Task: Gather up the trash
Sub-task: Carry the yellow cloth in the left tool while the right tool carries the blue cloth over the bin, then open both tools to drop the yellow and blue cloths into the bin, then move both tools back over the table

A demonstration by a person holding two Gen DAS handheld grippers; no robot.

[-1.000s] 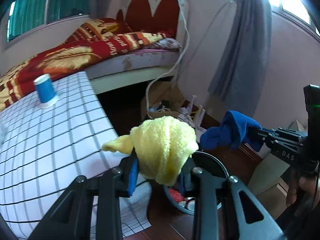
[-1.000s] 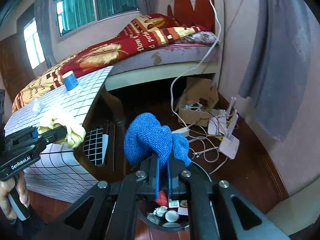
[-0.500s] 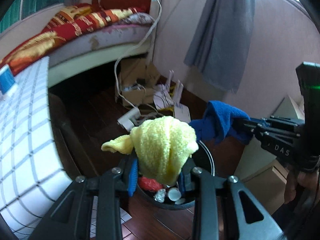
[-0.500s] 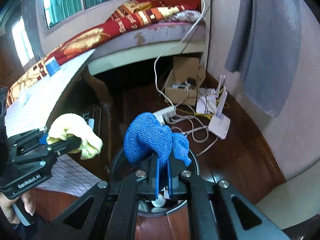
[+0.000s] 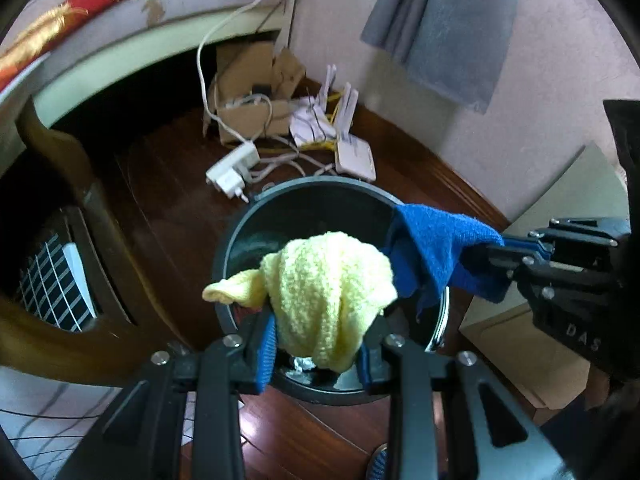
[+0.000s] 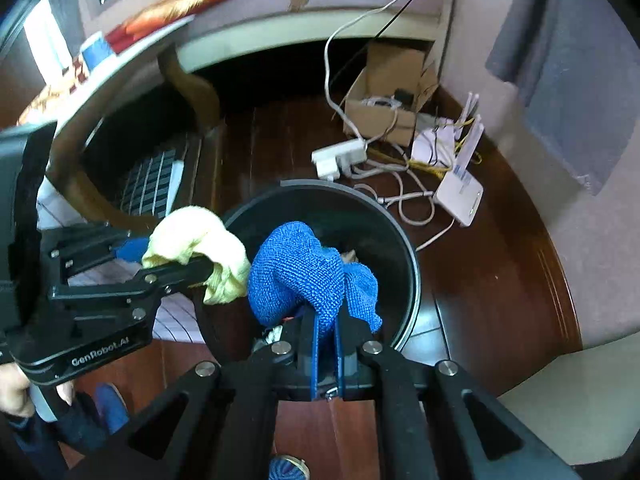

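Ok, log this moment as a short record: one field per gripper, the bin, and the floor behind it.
left gripper: shut on the yellow cloth, held over the bin
right gripper: shut on the blue cloth, also over the bin
bin: round, dark, open top, on the wooden floor; small trash at the bottom
floor behind bin: power strip, white router, cardboard box, loose cables

"GenRobot.AI" on left tongs (image 6: 224, 276) body, "DAS" on right tongs (image 5: 496, 250) body
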